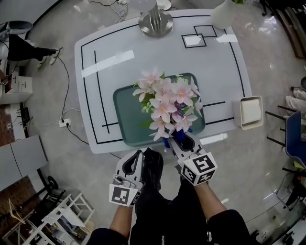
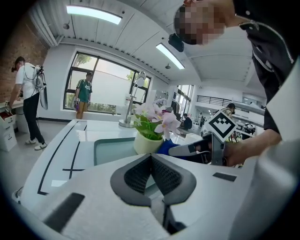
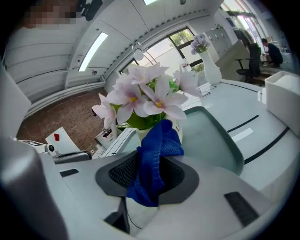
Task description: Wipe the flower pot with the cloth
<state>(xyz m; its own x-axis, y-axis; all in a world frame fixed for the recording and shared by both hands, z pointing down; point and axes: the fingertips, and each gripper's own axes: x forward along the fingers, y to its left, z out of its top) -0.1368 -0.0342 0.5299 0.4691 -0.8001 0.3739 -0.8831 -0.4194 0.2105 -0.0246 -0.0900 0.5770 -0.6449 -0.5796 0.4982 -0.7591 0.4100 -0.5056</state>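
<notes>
A cream flower pot (image 2: 147,143) with pink flowers (image 1: 167,103) stands at the near edge of a teal tray (image 1: 125,114) on the white table (image 1: 110,57). My right gripper (image 1: 180,139) is shut on a blue cloth (image 3: 151,164), whose top end lies against the pot's (image 3: 180,127) near side. The flowers hide most of the pot from above. My left gripper (image 1: 137,155) hangs just off the table's near edge, left of the pot, shut with nothing between its jaws. Seen from the left gripper (image 2: 151,159), the cloth (image 2: 165,147) sits between pot and right gripper (image 2: 197,149).
A white square container (image 1: 250,112) sits at the table's right edge. A metal stand base (image 1: 155,22) and a white vase (image 1: 224,13) are at the far edge. Two people stand by the window (image 2: 84,91). Chairs stand to the right of the table (image 1: 294,134).
</notes>
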